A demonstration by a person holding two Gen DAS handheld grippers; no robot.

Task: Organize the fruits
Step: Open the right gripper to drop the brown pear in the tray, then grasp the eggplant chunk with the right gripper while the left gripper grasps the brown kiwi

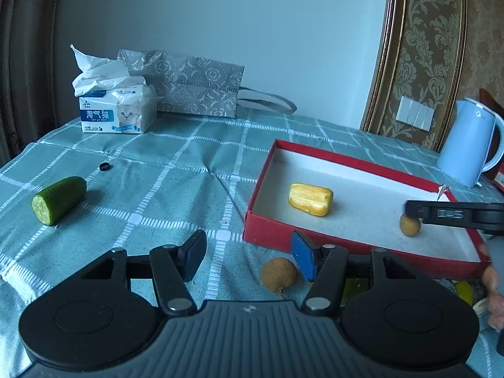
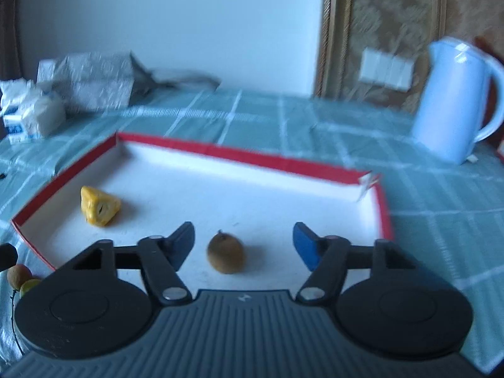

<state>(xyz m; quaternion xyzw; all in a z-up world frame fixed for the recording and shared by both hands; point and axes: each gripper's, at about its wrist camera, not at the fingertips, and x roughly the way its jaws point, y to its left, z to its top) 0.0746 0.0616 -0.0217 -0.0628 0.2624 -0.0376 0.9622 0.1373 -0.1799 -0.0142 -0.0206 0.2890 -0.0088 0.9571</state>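
At the far left of the counter, on its green checked cloth, lies a cut cucumber piece, dark green with a pale sliced face turned forward. Behind it stands a tissue pack printed with a kitten and the characters 淘气猫, and beside that a grey patterned paper bag.

The left hand-held gripper hovers wide and holds nothing. A round brown longan with a short stem sits on the cloth between its blue pads, just outside the red box.

The box is shallow, red outside, white inside. In it lie a yellow ridged fruit chunk toward the left and a second brown longan near the front wall. The right hand-held gripper is spread wide around that second longan without touching it.

At the far right stands a pale blue kettle; its small logo is unreadable.
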